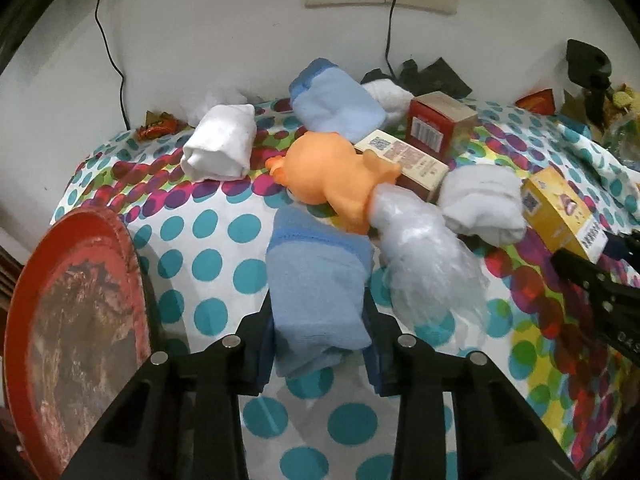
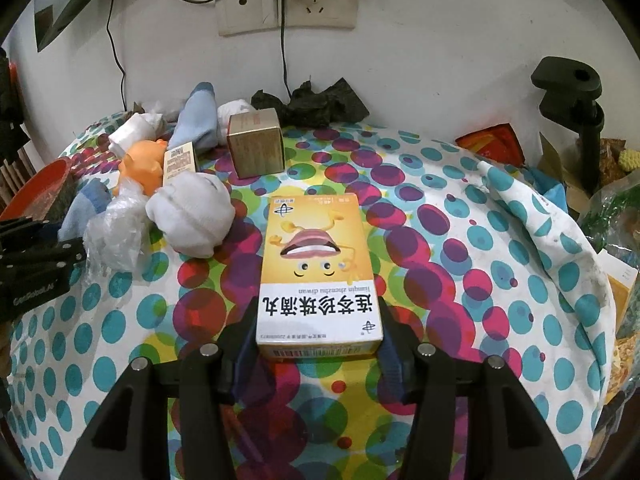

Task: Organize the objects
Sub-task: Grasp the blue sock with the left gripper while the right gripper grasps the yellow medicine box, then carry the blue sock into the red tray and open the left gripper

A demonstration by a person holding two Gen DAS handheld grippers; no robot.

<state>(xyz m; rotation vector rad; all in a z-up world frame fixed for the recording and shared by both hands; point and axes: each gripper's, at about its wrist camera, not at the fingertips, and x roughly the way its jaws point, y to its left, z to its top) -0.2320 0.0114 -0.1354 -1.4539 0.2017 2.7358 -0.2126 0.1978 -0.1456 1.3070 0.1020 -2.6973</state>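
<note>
Spotted tabletop (image 1: 208, 240): left tool (image 1: 318, 344) clamped on blue sock (image 1: 316, 288), lengthwise ahead; tray (image 1: 72, 320) just left. Right tool (image 2: 318, 344) grips yellow box (image 2: 316, 272).

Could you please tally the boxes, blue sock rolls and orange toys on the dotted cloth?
Boxes: 3 (yellow box, red box, beige box)
Blue sock rolls: 2 (near roll, far roll)
Orange toy: 1
Total: 6

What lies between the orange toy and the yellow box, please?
A rolled white sock sits between the orange toy and the yellow box, with crinkled clear plastic beside it; the right wrist view shows this.
</note>
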